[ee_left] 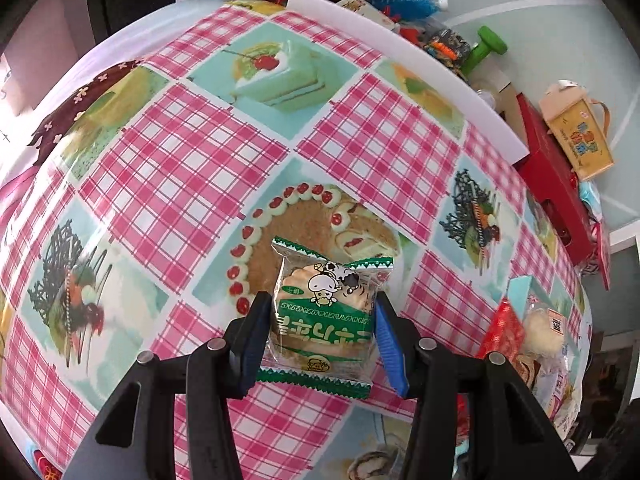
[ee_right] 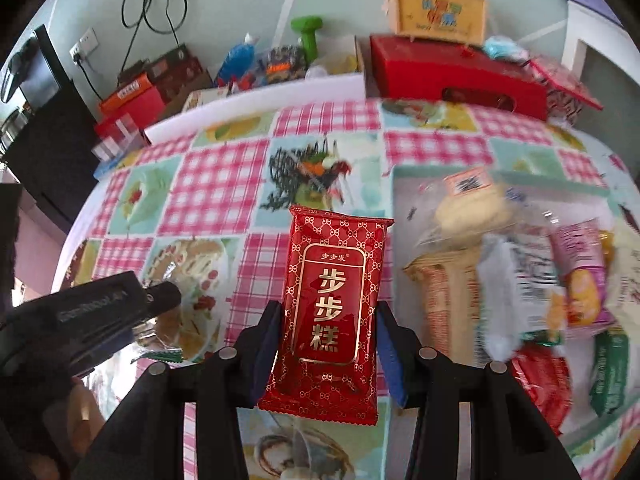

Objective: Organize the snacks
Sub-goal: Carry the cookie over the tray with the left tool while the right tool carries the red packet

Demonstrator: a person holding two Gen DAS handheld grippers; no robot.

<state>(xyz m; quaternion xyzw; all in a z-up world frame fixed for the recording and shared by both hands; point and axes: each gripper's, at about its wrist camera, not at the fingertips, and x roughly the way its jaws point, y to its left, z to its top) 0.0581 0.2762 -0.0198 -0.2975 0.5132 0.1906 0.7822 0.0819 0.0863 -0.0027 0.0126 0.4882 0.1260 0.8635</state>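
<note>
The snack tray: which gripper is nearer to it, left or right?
Right. The right gripper, shut on a red packet, is just beside the snack tray. The left gripper, shut on a green packet, is farther off.

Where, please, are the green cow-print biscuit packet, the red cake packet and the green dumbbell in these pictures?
green biscuit packet point(ee_left: 322, 312): left wrist view, on its printed front between the fingers.
red cake packet point(ee_right: 330, 312): right wrist view, on its gold-framed label.
green dumbbell point(ee_right: 308, 34): right wrist view, on its upper head.
</note>
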